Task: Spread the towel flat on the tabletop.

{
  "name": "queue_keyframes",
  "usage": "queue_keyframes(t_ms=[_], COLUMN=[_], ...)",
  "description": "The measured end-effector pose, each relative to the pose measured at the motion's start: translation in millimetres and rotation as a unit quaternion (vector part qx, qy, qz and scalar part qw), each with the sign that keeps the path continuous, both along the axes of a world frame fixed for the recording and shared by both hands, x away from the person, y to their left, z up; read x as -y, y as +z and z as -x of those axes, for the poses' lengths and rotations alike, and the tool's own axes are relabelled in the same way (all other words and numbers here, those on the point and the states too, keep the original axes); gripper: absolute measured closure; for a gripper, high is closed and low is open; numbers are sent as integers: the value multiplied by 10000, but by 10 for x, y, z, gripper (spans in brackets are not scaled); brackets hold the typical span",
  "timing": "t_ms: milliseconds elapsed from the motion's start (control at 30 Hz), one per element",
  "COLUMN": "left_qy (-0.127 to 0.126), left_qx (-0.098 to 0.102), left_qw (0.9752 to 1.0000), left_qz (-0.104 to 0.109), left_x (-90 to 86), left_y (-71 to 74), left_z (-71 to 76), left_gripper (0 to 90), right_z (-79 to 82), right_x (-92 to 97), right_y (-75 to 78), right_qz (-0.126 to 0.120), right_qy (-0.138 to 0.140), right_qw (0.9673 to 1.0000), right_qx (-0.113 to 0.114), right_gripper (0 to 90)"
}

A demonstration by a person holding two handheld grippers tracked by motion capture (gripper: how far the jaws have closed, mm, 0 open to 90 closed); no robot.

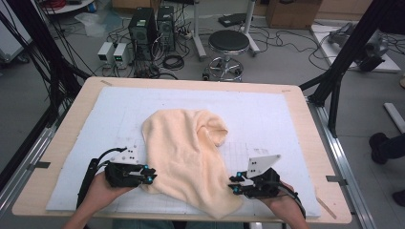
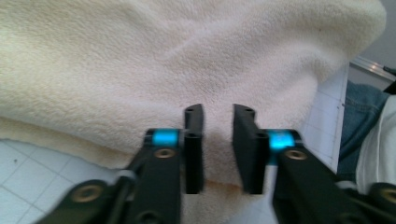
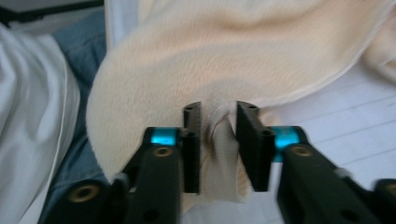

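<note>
- While the table [image 1: 305,124] carries a white gridded mat [image 1: 267,114], the cream towel [image 1: 184,152] lies rumpled on it, long axis running from the far middle toward the near edge, its near end draping over the mat's front.
- Towel sits between the two hands: it lies to the right of the left gripper [image 1: 149,174] and to the left of the right gripper [image 1: 234,183]. Both are at its near end, about equally close.
- Left gripper: jaws narrowly parted, tips against the towel's edge fold; left gripper view shows fabric in the gap, but I can't tell if the pads bite.
- Right gripper: jaws narrow too, a bunched ridge of towel pinched between them.
- Judgement: next move pulls the near corners apart sideways; left grip needs checking first.
</note>
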State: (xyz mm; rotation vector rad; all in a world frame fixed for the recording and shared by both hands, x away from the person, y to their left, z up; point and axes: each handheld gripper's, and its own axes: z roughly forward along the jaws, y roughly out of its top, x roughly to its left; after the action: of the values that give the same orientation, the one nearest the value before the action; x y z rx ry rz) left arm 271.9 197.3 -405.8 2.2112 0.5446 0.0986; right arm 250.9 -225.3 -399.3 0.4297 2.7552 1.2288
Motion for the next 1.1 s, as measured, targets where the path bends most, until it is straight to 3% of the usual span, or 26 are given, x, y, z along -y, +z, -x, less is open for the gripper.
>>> queue_keyframes(t_ms=[100, 133, 167, 233, 300, 333, 400, 500, 533, 567, 600, 633, 733, 867, 900, 933, 1033, 1100], left_qy=[116, 197, 237, 314, 390, 431, 476, 569, 602, 602, 647, 647, 532, 499, 509, 537, 539, 543], left_qx=[-7, -4, -4, -27, -45, -32, 15, 0, -61, -61, -174, -174, -337, -356, -338, -330, -316, -166], left_qw=[9999, 9997, 9996, 9993, 9991, 9990, 9989, 9983, 9975, 9975, 9966, 9966, 9959, 9961, 9962, 9960, 9961, 9967], left_qz=[74, 129, 155, 182, 168, 81, 6, -131, -356, -356, -478, -478, -646, -634, -618, -628, -623, -583], left_x=[-29, -47, -56, -77, -85, -78, -61, -38, -19, -19, 1, 1, 50, 73, 79, 89, 86, 65], left_y=[18, 28, 32, 37, 47, 74, 104, 95, 36, 36, -30, -30, -129, -169, -176, -174, -158, -108], left_z=[-25, -43, -57, -107, -161, -217, -267, -324, -383, -383, -435, -435, -486, -504, -512, -509, -498, -447], left_gripper=[624, 590, 590, 552, 542, 533, 524, 460, 460, 462, 471, 493, 559, 662, 662, 727, 791, 803], right_z=[-58, -155, -155, -321, -382, -526, -665, -782, -877, -877, -950, -950, -1038, -1127, -1127, -1144, -1131, -1087], right_x=[-5, -54, -54, -179, -233, -346, -457, -571, -672, -672, -750, -750, -837, -763, -763, -750, -729, -684], right_y=[73, 157, 157, 213, 222, 205, 165, 107, 25, 25, -70, -70, -260, -312, -312, -309, -287, -247], right_qz=[-146, -176, -176, -167, -125, -45, 42, 196, 268, 268, 484, 484, 1008, 653, 653, 630, 672, 727], right_qy=[-82, -185, -185, -193, -221, -226, -195, -142, -87, -87, -100, -100, -93, -176, -176, -124, -128, -184], right_qw=[9998, 9994, 9994, 9987, 9987, 9986, 9990, 9990, 9991, 9991, 9983, 9983, 9948, 9973, 9973, 9973, 9969, 9966], right_qx=[62, 235, 235, 442, 442, 474, 399, 372, 307, 307, 305, 305, 145, -293, -293, -358, -392, -353], right_gripper=[664, 627, 627, 604, 597, 584, 575, 556, 548, 548, 556, 556, 634, 757, 757, 844, 862, 863])
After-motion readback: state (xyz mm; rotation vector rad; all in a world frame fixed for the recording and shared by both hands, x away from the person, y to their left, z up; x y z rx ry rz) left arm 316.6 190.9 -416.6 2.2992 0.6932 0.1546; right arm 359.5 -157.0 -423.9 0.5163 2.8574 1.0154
